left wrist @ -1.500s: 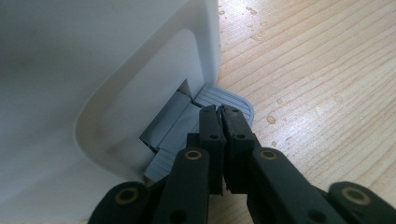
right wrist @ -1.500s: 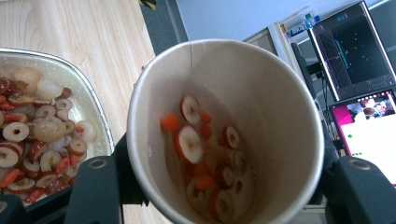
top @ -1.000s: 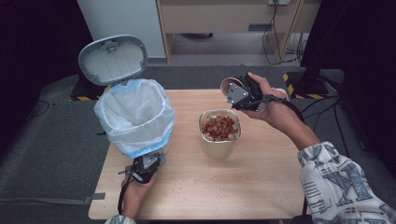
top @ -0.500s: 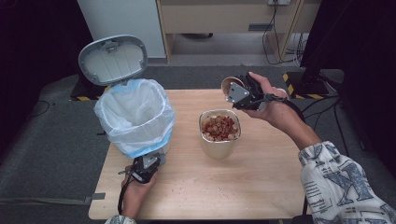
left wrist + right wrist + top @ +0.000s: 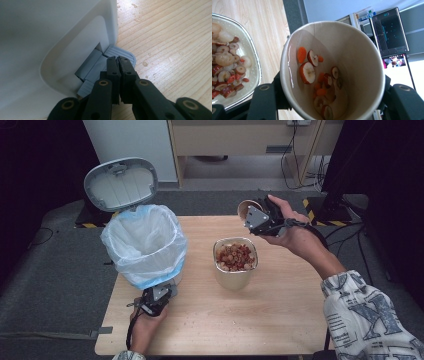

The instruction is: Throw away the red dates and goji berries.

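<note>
The left claw (image 5: 117,63) has its two black jaws pressed together with no gap, and their tips rest on the grey ribbed pedal (image 5: 120,53) that juts from the foot of the white bin (image 5: 50,37); nothing is pinched between them. In the high view the left claw (image 5: 156,296) lies low on the desk (image 5: 280,320), just in front of the bin (image 5: 145,245), with the hand (image 5: 145,325) behind it coming in from the near edge and the wrist flat. The bin's grey lid (image 5: 120,182) stands raised at the back, and a thin, crinkled, translucent liner with a blue tint is folded over the rim. The right claw (image 5: 257,217) is clamped on a paper cup (image 5: 245,209), held above the far side of the desk with the right hand (image 5: 292,227) wrapped round the tool and the forearm angled in from the lower right, in a patterned sleeve. In the right gripper view the jaws grip the paper cup (image 5: 332,70) from either side of its wall; the cup is round, cream-coloured and smooth, its inside wet and glossy, with red-skinned, white-centred fruit slices and small orange bits clinging to the wall and bottom. Beside it, on the pale wood-grain desk, sits a rounded square bowl (image 5: 255,75) full of similar slices; in the high view the bowl (image 5: 236,270) stands mid-desk, between the bin and the cup.
</note>
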Motion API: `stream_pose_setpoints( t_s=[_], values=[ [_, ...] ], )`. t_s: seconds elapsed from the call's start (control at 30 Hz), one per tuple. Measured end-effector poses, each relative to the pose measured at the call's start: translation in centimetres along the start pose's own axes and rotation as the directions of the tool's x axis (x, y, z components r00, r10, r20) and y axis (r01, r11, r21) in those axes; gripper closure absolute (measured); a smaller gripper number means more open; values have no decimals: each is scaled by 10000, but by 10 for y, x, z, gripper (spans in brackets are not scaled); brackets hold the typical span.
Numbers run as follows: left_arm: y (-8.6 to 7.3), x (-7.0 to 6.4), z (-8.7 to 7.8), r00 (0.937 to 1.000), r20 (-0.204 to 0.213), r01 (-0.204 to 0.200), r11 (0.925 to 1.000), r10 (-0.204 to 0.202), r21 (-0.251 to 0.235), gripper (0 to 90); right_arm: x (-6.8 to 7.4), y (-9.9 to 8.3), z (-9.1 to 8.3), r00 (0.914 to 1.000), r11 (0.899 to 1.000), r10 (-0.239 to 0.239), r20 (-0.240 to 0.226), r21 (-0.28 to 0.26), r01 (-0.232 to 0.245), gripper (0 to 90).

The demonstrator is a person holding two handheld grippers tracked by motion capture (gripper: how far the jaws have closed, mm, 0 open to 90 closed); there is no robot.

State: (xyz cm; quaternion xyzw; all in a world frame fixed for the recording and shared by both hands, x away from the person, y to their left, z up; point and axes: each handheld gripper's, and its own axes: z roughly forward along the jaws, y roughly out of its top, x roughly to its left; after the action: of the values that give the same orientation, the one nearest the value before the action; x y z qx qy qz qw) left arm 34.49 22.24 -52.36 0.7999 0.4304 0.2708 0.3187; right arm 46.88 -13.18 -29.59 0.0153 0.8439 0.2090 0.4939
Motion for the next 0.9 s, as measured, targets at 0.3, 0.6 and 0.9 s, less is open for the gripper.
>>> stream_pose_setpoints(
  t_s=[0.3, 0.6, 0.9],
  values=[
    [1, 3, 0, 9990, 156, -412, 9992, 411, 12, 869, -8, 4, -3, 9985, 9987, -461, 297, 214, 454, 375],
    [1, 3, 0, 9990, 172, -414, 9991, 414, 14, 869, -7, 9, -4, 9861, 9871, -1528, 649, 588, 1491, 376],
    [1, 3, 0, 9991, 195, -384, 9993, 384, 9, 869, -7, 7, -3, 9862, 9871, -1523, 643, 606, 1484, 376]
  ],
)
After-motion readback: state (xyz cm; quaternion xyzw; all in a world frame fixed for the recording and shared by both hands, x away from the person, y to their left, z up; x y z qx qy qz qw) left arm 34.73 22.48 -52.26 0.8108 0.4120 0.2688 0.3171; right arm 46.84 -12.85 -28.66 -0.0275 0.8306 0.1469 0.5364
